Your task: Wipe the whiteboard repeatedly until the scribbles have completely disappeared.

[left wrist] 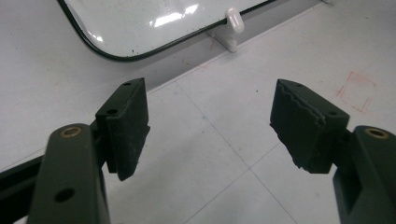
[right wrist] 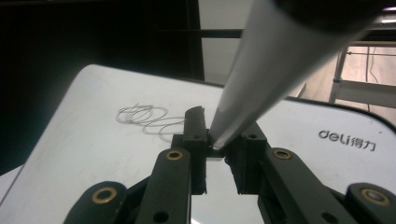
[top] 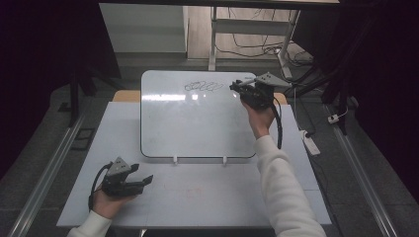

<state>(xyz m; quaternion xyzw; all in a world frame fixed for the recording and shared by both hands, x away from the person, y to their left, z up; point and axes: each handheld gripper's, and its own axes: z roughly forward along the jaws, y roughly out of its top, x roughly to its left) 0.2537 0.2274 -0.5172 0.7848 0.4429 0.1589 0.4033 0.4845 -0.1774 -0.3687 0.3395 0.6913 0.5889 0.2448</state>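
I see a white table point(left wrist: 243, 186) under my wide-parted left jaws, with thin seam lines crossing between them. Beyond the jaws a whiteboard point(left wrist: 140, 23) rests on the table on small white feet point(left wrist: 232, 28). A faint red mark point(left wrist: 357, 88) lies right of the jaws.

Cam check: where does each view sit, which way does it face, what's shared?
High view: above the near edge, facing forward and down on the table; both forearms and grippers show.
Left gripper view: on the left gripper, open jaws over the table.
Right gripper view: on the right gripper, shut on a marker.
Shared: whiteboard, scribble.
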